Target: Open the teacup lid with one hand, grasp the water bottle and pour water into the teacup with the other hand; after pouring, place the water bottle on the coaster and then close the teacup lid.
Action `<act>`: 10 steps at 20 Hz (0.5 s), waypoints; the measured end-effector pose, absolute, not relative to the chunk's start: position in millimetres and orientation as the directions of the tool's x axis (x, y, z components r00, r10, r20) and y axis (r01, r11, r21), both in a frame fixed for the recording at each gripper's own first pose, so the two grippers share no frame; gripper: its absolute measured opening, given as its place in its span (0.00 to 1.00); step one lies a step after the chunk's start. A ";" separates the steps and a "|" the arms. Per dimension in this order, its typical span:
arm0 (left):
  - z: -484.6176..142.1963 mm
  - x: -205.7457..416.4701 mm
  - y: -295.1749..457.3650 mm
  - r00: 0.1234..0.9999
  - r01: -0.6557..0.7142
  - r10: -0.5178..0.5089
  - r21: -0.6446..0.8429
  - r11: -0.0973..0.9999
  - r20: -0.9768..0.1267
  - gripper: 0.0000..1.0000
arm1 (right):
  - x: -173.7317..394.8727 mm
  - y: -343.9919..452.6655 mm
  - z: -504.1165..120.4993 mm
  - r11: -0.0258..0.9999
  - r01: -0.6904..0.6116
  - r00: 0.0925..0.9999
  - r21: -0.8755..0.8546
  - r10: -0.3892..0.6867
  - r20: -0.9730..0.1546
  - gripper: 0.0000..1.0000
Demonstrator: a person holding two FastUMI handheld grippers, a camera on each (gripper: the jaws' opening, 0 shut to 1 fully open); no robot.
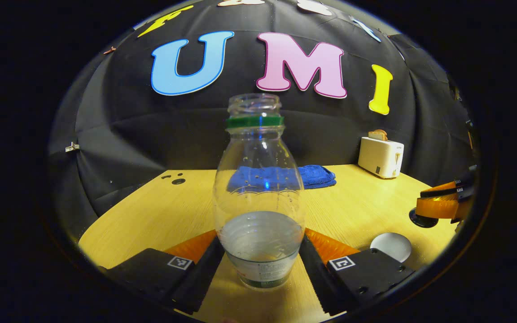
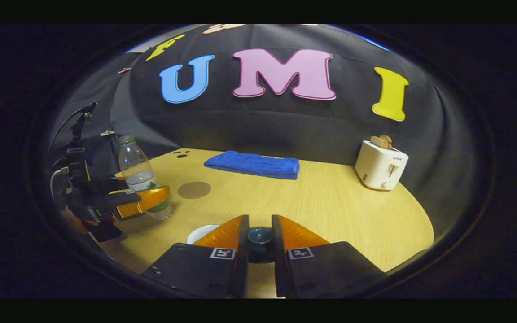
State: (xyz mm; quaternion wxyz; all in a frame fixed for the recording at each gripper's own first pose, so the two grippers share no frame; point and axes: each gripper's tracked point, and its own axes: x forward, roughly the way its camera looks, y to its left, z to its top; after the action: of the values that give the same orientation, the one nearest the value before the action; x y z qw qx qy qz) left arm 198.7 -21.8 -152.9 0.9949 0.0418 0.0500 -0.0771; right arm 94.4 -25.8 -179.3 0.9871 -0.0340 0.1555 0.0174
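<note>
Fingers of my left gripper [image 1: 260, 264] bracket the water bottle [image 1: 259, 197] low on its body at centre frame, apparently touching both sides, though a firm grip I cannot confirm. Bottle stands upright on the tabletop [image 1: 159, 215], long axis vertical, uncapped mouth pointing up, partly filled. My right gripper [image 2: 260, 237] is clenched on the dark teacup lid [image 2: 260, 242] at lower centre; coaster [image 2: 194, 189] lies just right of the bottle.
</note>
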 end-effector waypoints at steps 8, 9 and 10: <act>-141.6 200.9 -14.9 0.987 0.148 -0.106 0.438 0.887 -0.120 0.75 | 91.6 -38.3 -194.9 0.999 -0.019 0.946 -0.039 0.006 -0.325 0.28; -136.6 198.8 -15.1 0.987 0.153 -0.106 0.537 0.830 -0.118 0.75 | 90.2 -40.9 -193.8 0.999 -0.014 0.946 -0.038 0.001 -0.323 0.28; -133.7 197.5 -15.4 0.987 0.158 -0.111 0.607 0.779 -0.115 0.75 | 89.0 -44.3 -193.4 0.999 -0.006 0.947 -0.037 -0.006 -0.321 0.28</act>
State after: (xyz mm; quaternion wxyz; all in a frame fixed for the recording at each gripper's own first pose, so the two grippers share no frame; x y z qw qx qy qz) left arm 197.5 -15.4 -133.7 0.9425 0.3246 0.0367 -0.0714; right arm 89.0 -44.3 -193.4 0.9865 -0.0188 0.1629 -0.0001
